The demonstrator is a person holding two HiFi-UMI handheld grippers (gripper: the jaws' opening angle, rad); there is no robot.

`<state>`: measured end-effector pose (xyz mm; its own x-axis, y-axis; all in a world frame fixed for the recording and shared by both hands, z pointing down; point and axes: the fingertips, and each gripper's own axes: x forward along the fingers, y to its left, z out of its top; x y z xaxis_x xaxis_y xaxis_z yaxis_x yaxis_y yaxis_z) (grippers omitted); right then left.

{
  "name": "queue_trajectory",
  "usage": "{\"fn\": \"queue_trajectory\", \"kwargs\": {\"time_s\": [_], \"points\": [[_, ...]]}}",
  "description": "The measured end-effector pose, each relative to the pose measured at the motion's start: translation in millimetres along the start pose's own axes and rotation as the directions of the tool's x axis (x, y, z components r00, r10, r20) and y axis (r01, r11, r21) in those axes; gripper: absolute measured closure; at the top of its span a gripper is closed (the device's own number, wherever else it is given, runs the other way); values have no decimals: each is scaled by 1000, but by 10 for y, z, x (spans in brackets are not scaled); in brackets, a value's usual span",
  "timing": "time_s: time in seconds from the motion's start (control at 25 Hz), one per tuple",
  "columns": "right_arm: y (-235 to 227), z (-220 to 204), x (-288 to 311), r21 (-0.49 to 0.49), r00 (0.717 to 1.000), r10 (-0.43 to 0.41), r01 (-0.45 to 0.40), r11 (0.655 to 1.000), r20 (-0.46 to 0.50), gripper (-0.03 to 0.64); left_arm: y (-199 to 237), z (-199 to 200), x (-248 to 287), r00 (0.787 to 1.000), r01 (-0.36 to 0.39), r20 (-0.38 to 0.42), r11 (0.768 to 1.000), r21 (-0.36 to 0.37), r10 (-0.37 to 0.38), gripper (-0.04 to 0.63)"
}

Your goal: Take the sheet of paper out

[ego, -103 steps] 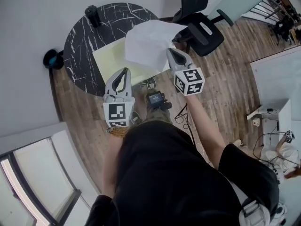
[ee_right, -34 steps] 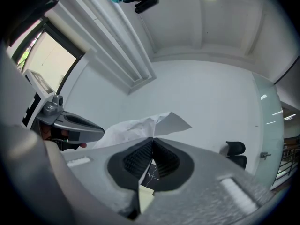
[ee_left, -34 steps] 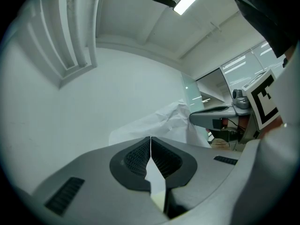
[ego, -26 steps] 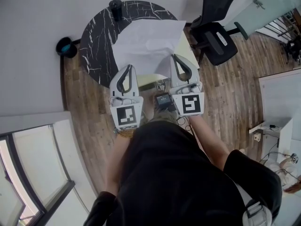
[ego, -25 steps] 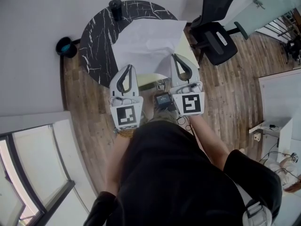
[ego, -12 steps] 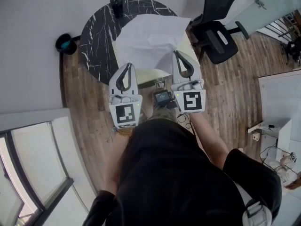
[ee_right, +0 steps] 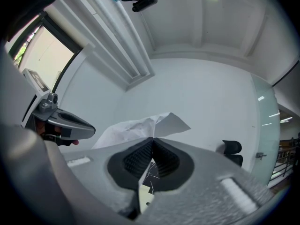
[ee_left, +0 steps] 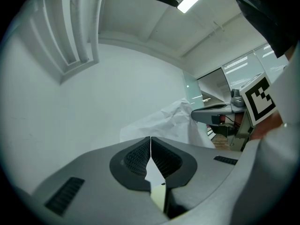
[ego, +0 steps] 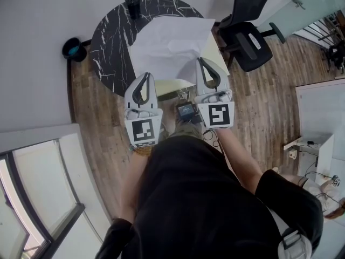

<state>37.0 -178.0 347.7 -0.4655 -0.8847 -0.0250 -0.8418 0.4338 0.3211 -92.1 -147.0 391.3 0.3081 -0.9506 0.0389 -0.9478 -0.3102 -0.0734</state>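
Two grippers, one sheet, both pinching at once.

**Head view:** the sheet of paper (ego: 170, 45) is up in the air over the round black table (ego: 110, 42), with a pale yellow folder (ego: 215, 55) lying on the table under it. The left gripper (ego: 143, 77) has the near left corner and the right gripper (ego: 203, 62) has the near right part of the edge. The pinched edge runs left to right between them, and the rest of the sheet reaches out to the far side. Its far right corner points toward the office chair (ego: 248, 31). It looks a bit longer left to right than near to far, but it's crumpled, so I wouldn't swear to that.

**Left gripper view:** the jaws are fully together and the white sheet comes up right off the tips, so I'd call it clamped on the paper.

**Right gripper view:** same story. The pads are pressed shut with the sheet rising out from between them.

**What could go wrong, as I see it:**
- Both grips are only on the very edge, so a quick tug could let a corner slide out.
- If the hands drift apart left and right, the paper between them goes taut and could tear.
- The free far end sags, so it could catch the folder, or brush the black cup (ego: 132, 4) at the far side of the table.
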Motion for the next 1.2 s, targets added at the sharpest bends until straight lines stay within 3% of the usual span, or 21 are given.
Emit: {"fn": "queue_trajectory", "kwargs": {"time_s": [0.2, 1.2], "points": [[36, -31, -8, 6, 1000, 3, -3, 1000, -7, 618, -13, -33, 12, 1000, 21, 18, 999, 43, -21, 586], [167, -157, 120, 12, 999, 42, -41, 999, -33, 618, 95, -170, 18, 1000, 5, -8, 1000, 15, -5, 586]]}}
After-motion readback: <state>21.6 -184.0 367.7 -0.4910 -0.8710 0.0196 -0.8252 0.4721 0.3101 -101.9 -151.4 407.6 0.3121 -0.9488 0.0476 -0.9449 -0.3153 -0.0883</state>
